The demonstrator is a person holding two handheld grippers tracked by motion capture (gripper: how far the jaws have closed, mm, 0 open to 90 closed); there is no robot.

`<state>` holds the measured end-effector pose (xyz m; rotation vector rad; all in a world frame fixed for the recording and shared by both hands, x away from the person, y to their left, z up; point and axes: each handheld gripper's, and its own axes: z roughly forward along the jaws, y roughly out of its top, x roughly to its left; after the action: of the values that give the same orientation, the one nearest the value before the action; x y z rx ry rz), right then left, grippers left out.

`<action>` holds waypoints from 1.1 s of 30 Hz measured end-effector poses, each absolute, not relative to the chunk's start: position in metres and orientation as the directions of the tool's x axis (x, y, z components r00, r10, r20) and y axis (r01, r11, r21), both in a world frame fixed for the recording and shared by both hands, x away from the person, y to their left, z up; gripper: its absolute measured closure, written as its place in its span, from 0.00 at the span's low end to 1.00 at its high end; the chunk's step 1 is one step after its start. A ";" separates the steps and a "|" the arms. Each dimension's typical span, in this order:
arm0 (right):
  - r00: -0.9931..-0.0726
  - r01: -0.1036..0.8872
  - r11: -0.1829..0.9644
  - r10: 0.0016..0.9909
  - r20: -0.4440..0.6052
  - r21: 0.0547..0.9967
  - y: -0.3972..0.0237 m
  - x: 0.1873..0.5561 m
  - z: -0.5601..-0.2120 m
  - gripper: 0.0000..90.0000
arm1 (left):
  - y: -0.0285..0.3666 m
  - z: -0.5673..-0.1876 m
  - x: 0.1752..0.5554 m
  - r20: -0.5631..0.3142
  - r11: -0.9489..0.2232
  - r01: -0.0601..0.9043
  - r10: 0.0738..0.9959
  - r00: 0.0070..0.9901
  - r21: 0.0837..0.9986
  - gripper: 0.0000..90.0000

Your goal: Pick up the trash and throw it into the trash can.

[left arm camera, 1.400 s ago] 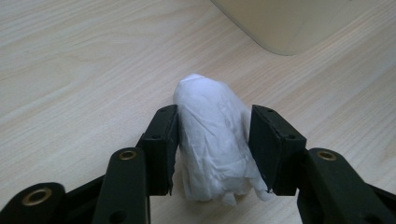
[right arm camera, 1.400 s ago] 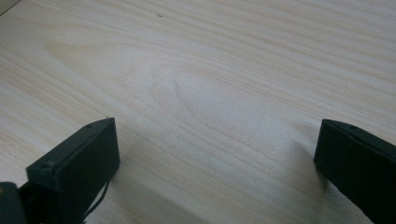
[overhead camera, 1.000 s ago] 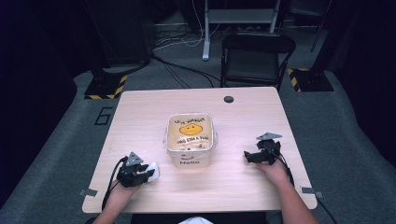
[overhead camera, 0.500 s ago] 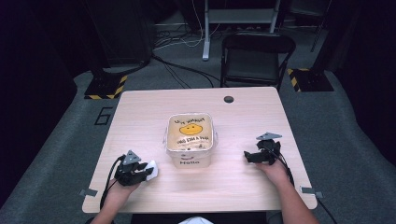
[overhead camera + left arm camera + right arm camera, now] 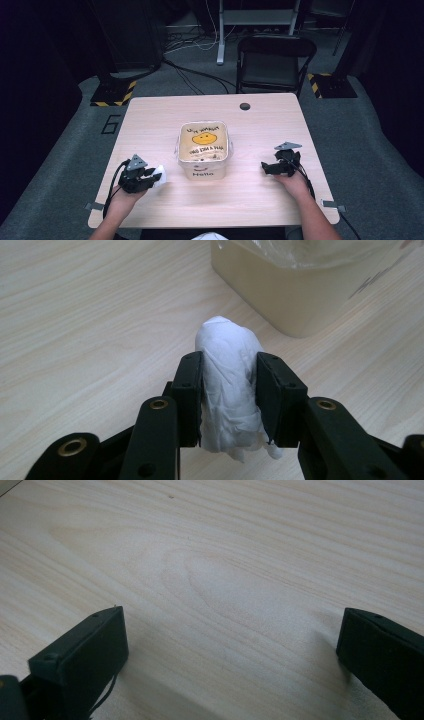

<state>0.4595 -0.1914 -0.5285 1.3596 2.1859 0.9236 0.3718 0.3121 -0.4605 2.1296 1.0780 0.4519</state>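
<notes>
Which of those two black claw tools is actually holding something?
The left gripper: its jaws pinch a crumpled white tissue wad. The right gripper has jaws wide apart over the bare pale wooden table.

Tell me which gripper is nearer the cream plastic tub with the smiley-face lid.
Left. The left gripper, clamped on a white crumpled tissue, sits just off the cream plastic tub at its near-left corner. The right gripper rests open farther out to the tub's right.

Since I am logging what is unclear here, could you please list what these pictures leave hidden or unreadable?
1. Cream square tub, high view: the lid's printed lettering is too small and blurred to read in full.
2. Same tub, left gripper view: cut off by the top edge.
3. Crumpled white tissue wad, left gripper view: its sides hidden behind the left gripper jaws.
</notes>
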 end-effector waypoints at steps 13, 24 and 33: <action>-0.444 0.628 0.307 0.896 0.006 0.715 -0.191 0.459 -0.528 0.00 | 0.313 -0.434 0.381 -0.001 -0.417 0.547 0.795 0.607 0.726 0.71; -0.444 0.629 0.307 0.896 0.006 0.715 -0.191 0.459 -0.528 0.00 | 0.315 -0.402 0.389 0.015 -0.426 0.526 0.788 0.616 0.736 0.71; -0.444 0.629 0.307 0.896 0.006 0.715 -0.191 0.459 -0.528 0.00 | 0.313 -0.379 0.396 0.022 -0.434 0.513 0.779 0.627 0.740 0.71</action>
<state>0.4595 -0.1914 -0.5285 1.3597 2.1857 0.9240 0.3959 0.3129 -0.3787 2.1303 1.0072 0.4742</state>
